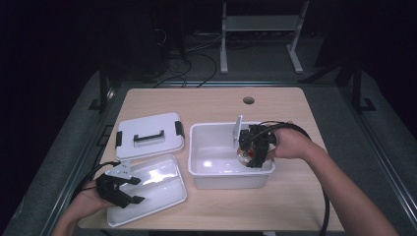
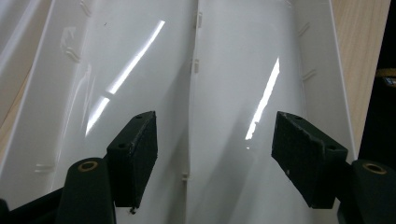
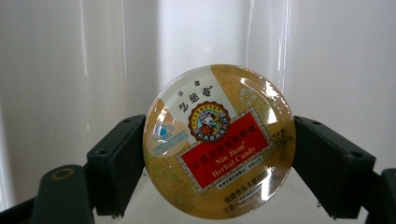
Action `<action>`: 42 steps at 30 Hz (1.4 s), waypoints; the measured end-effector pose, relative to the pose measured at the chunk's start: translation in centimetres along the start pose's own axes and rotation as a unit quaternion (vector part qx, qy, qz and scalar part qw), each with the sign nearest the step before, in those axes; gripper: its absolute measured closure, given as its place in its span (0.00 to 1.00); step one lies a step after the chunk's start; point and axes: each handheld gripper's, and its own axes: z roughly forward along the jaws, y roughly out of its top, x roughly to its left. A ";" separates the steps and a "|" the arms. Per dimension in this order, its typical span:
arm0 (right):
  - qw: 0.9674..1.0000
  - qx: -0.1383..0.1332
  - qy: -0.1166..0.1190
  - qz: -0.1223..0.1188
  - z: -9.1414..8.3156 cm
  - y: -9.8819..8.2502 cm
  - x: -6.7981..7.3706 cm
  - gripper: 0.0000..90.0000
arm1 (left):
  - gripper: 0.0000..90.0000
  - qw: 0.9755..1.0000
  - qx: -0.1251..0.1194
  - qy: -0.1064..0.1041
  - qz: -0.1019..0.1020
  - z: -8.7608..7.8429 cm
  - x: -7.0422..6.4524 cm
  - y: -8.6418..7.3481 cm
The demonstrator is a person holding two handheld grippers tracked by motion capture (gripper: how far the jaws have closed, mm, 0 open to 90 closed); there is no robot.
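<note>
The left gripper (image 1: pixel 129 191), nearest the person, is hovering over a shallow white tray (image 1: pixel 167 196) at the table's front left edge, its jaws standing wide apart with nothing between them; in the left gripper view the glossy tray floor (image 2: pixel 224 70) is showing between the two pads.

Farther in, the right gripper (image 1: pixel 251 156) is reaching down into the deep white bin (image 1: pixel 216 179) at the table's middle, with a round herbal candy tin (image 3: pixel 218 140) sitting between its jaws near the bin's right wall. In the right gripper view the pads are lying against the tin's rim on both sides, though whether they are pressing on it cannot be told.

The tin is looking small, light and rigid, so it is unlikely to deform under a firm squeeze. Its glossy lid and curved metal rim are probably slippery, so the safest hold is likely across the full width, pads centred on opposite sides of the rim, not on the domed face.

Beyond the tray, a white lid with a black handle (image 1: pixel 149 135) is lying flat on the wooden table (image 1: pixel 275 105)
</note>
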 end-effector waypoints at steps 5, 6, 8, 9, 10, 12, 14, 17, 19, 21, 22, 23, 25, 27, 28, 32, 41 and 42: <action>1.000 -0.017 -0.006 0.015 -0.4 0.1 -0.3 0.20 | 0.34 1.000 0.000 0.000 0.001 0.0 0.0 -0.1; 1.000 -0.023 -0.006 0.016 -0.6 0.1 -0.3 0.20 | 0.34 1.000 0.000 0.000 0.001 0.0 0.0 -0.1; 0.999 -0.025 -0.007 0.018 -0.8 0.2 -0.3 0.20 | 0.34 1.000 0.000 0.001 0.001 0.0 0.0 -0.1; 0.999 -0.024 -0.006 0.020 -0.9 0.1 -0.4 0.20 | 0.34 1.000 0.000 0.001 0.002 0.0 0.0 -0.1; 0.999 -0.024 -0.006 0.022 -1.0 0.0 -0.3 0.20 | 0.34 1.000 0.000 0.001 0.001 0.0 0.0 0.0; 0.999 -0.024 -0.007 0.027 -1.2 -0.2 -0.3 0.20 | 0.34 1.000 0.000 0.001 0.001 0.0 0.0 0.0; 0.999 -0.026 -0.007 0.028 -1.4 -0.4 -0.3 0.22 | 0.34 1.000 -0.001 0.001 0.000 0.0 0.0 0.0; 0.999 -0.032 -0.009 0.030 -1.8 -0.7 -0.2 0.22 | 0.34 1.000 -0.001 0.002 -0.001 0.0 0.0 0.1; 0.999 -0.036 -0.010 0.034 -2.2 -1.0 -0.1 0.22 | 0.34 1.000 -0.001 0.002 0.002 0.0 0.0 0.2; 0.998 -0.040 -0.012 0.038 -2.7 -1.3 0.1 0.23 | 0.34 1.000 0.001 0.002 0.003 0.0 0.0 0.2; 0.998 -0.042 -0.014 0.041 -3.1 -1.7 0.2 0.24 | 0.34 1.000 0.001 0.002 0.001 0.1 0.0 0.3; 0.998 -0.042 -0.014 0.041 -3.1 -1.7 0.2 0.24 | 0.34 1.000 0.001 0.002 0.001 0.1 0.0 0.3; 0.998 -0.046 -0.009 0.044 -3.6 -2.1 0.3 0.27 | 0.34 1.000 0.000 -0.001 0.000 0.1 0.1 0.4; 0.997 -0.047 -0.013 0.054 -4.1 -2.7 0.5 0.27 | 0.33 1.000 0.001 0.001 -0.001 0.1 0.1 0.4; 0.997 -0.050 -0.019 0.055 -4.5 -3.4 0.6 0.27 | 0.32 1.000 0.002 0.001 -0.001 0.0 0.1 0.4; 0.996 -0.055 -0.023 0.065 -5.2 -4.4 0.9 0.28 | 0.32 1.000 0.001 0.001 -0.002 0.0 0.0 0.5; 0.991 -0.068 -0.035 0.106 -6.6 -8.6 2.2 0.32 | 0.30 1.000 0.002 0.000 -0.003 0.3 0.0 0.8; 0.991 -0.073 -0.035 0.111 -6.6 -9.1 2.3 0.32 | 0.29 1.000 0.001 -0.001 -0.005 0.3 0.0 0.8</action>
